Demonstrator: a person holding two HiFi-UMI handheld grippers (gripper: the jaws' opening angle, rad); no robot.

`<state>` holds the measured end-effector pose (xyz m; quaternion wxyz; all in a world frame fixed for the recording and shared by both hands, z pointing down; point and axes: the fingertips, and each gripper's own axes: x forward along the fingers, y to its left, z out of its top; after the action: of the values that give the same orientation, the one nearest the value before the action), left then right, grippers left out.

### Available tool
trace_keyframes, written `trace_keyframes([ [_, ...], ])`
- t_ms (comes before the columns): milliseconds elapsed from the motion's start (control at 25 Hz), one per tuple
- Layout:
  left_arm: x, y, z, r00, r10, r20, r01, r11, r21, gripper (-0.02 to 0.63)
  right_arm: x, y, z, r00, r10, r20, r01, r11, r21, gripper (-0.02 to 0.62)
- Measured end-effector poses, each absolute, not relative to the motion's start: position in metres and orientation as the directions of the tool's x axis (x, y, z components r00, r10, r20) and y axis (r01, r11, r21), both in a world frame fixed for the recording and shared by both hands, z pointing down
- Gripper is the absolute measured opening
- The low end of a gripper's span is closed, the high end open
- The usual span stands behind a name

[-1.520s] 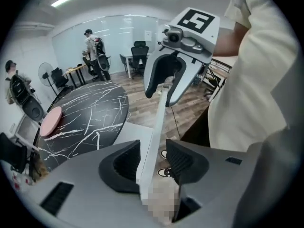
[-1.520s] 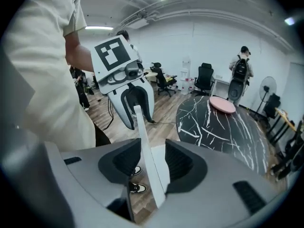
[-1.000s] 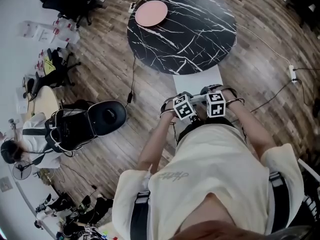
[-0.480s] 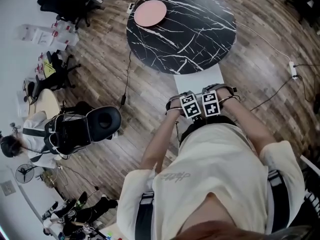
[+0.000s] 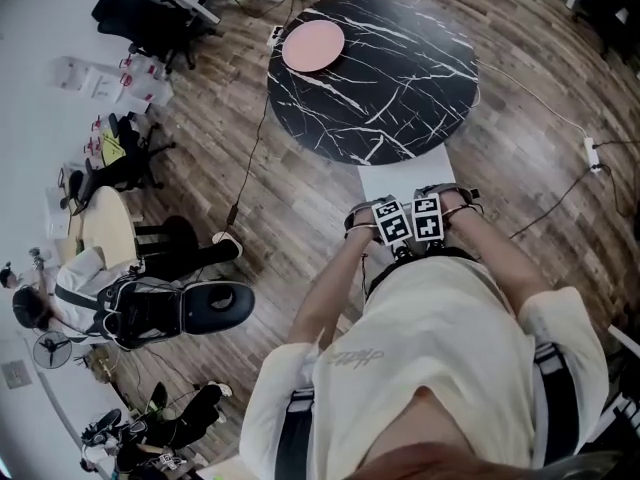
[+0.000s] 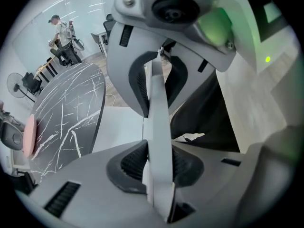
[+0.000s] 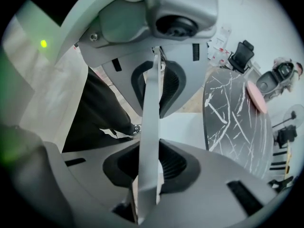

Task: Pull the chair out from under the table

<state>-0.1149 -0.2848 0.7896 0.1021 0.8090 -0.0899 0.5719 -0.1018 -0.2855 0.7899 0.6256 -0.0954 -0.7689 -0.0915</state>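
Note:
A white chair (image 5: pixel 400 173) stands with its seat tucked under the round black marble table (image 5: pixel 400 68). Its thin backrest edge (image 6: pixel 159 127) runs between both pairs of jaws. My left gripper (image 5: pixel 392 222) and right gripper (image 5: pixel 428 216) sit side by side on that edge, pointing down. In the left gripper view my own jaws (image 6: pixel 159 163) press on the panel, and the right gripper (image 6: pixel 156 87) clamps it further along. The right gripper view shows its jaws (image 7: pixel 149 163) on the same edge (image 7: pixel 151 122). Both pairs of jaws have just been closing on it.
A pink plate (image 5: pixel 313 45) lies on the table's far side. A black cable (image 5: pixel 255 163) and a power strip (image 5: pixel 592 153) lie on the wooden floor. At the left a seated person (image 5: pixel 60 288) has a black office chair (image 5: pixel 190 308) beside them; more chairs (image 5: pixel 140 13) stand further back.
Both grippers have sunk onto the chair's backrest and drawn closer together. The black office chair at the left has shifted toward the picture's lower edge.

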Motion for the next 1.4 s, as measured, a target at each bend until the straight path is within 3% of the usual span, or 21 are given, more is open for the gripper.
trace_keyframes([
  [1400, -0.109, -0.260, 0.794, 0.303, -0.015, 0.953, -0.312, -0.946, 0.084, 0.092, -0.096, -0.261, 0.787, -0.189, 0.068, 0.980, 0.293, 0.956, -0.010, 0.087],
])
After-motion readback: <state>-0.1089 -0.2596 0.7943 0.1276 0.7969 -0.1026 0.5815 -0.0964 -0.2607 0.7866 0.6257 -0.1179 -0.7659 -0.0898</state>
